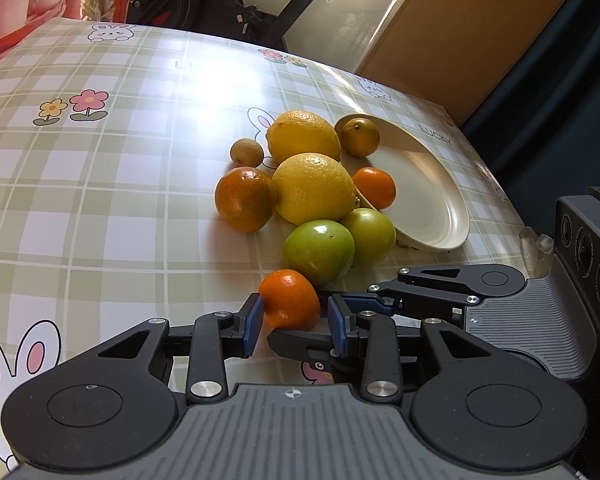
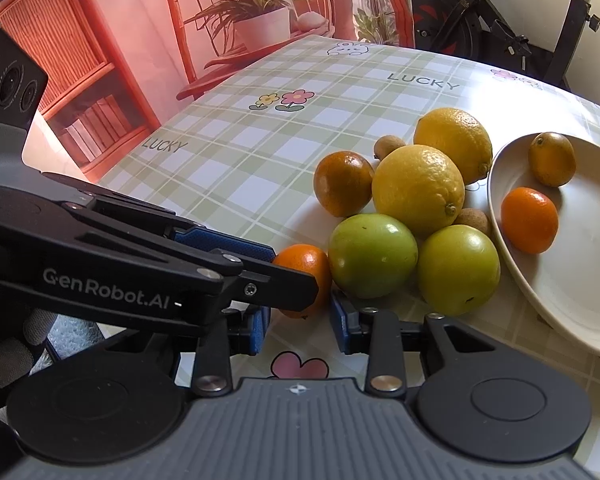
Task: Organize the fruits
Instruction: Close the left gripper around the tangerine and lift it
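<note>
Now the small orange point(image 1: 290, 300) is held in the left tongs point(image 1: 294, 316). The tongs are opened only a little, just as wide as the orange. One blue pad point(image 1: 252, 320) is pressed on its left side, and the other pad is set at its right side. The orange is round, so no long way is seen on it, and no turning is called for.

The right tongs point(image 2: 300, 326) are parked just beside it, low and near the table point(image 2: 260, 152). A small gap is kept between their pads. Nothing is held there; only the cloth is seen through the gap. The orange is found just in front of their tips.

The plate point(image 1: 420, 196) is what matters most. It is placed ahead of the left tongs and off to the right. Two little fruits are already laid on it. Two green fruits point(image 1: 320, 248) are packed between the held orange and the plate, touching each other. The big lemons point(image 1: 314, 188) are piled behind them.

So the orange is probably meant to be lifted up and over the green fruits, then carried right to the plate. If it is slid low, the green fruits may be bumped and rolled. The right tongs may also be knocked, since they are so close.
</note>
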A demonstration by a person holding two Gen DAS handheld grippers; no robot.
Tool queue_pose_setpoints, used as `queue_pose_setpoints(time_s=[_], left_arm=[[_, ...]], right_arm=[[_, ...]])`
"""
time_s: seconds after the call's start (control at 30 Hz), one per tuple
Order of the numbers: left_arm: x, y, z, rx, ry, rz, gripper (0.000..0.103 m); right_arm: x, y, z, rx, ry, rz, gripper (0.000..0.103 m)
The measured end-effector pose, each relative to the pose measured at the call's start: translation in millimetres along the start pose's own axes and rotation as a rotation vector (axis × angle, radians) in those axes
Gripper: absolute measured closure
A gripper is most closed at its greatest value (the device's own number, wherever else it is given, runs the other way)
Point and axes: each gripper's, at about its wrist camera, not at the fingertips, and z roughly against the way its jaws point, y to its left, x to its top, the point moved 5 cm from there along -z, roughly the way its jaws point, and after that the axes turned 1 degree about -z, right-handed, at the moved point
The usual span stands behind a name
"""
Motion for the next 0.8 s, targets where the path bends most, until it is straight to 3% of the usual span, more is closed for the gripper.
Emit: queue_pose_setpoints(time_s=[0.13, 0.43, 0.67, 0.8], left_arm=[[-2, 1, 8, -0.035, -0.010, 0.018, 0.068], [11, 26, 7, 0.032, -0.027, 0.088, 0.068], [15, 24, 2, 0.049, -0.029, 0.050, 0.068], [15, 20, -2, 0.021, -0.023, 0.038, 0.068]], right_arm=[[0, 0, 0, 0.002, -0.003, 0.002, 0.066], [0, -1, 1, 0.008, -0.008, -0.004, 0.067], [0, -1, 1, 0.009, -0.011, -0.006, 0.067], [0, -2, 1, 0.010, -0.011, -0.005, 0.067]])
